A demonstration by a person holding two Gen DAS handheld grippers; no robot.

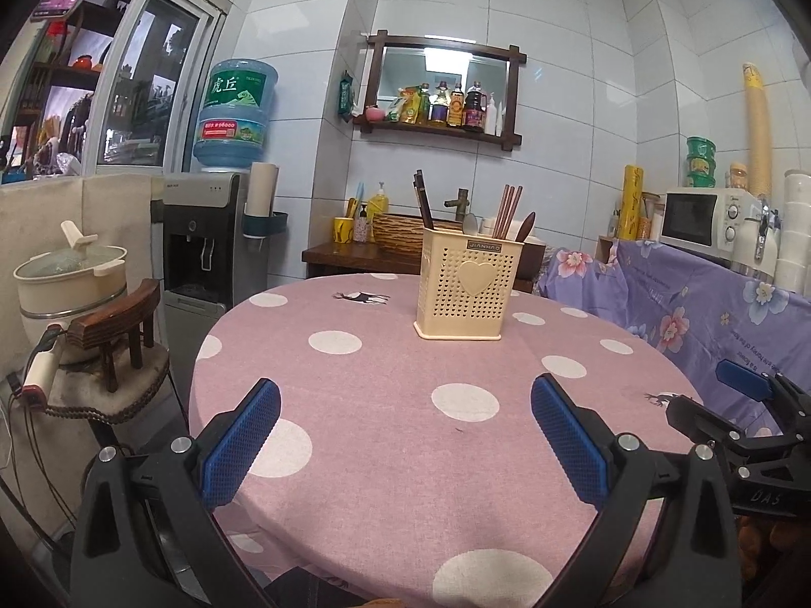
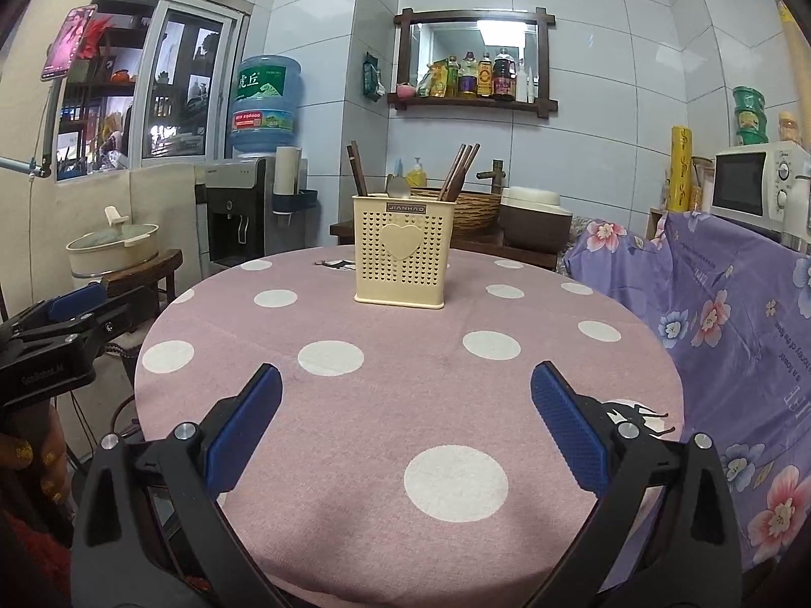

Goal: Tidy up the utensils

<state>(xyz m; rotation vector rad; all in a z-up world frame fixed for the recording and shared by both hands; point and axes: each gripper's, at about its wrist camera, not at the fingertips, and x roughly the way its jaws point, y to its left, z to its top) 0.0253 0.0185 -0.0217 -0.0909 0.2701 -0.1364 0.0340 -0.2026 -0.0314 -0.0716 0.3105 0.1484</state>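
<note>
Both tools, left (image 1: pixel 405 448) and right (image 2: pixel 405 430), hover wide and empty over the near worktop (image 2: pixel 385 405); the holder (image 2: pixel 400 251) with chopsticks (image 2: pixel 458 172) stands far.

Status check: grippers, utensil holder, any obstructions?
Left gripper open, empty. Right gripper open, empty. Utensil holder upright on table, chopsticks inside. Nothing in the way.

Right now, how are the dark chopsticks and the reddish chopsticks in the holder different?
The dark chopsticks look almost black; the reddish chopsticks are lighter brown. The dark ones stand at the left end of the cream holder, leaning left; the reddish ones at the right end, leaning right. Both stick up above its rim.
</note>
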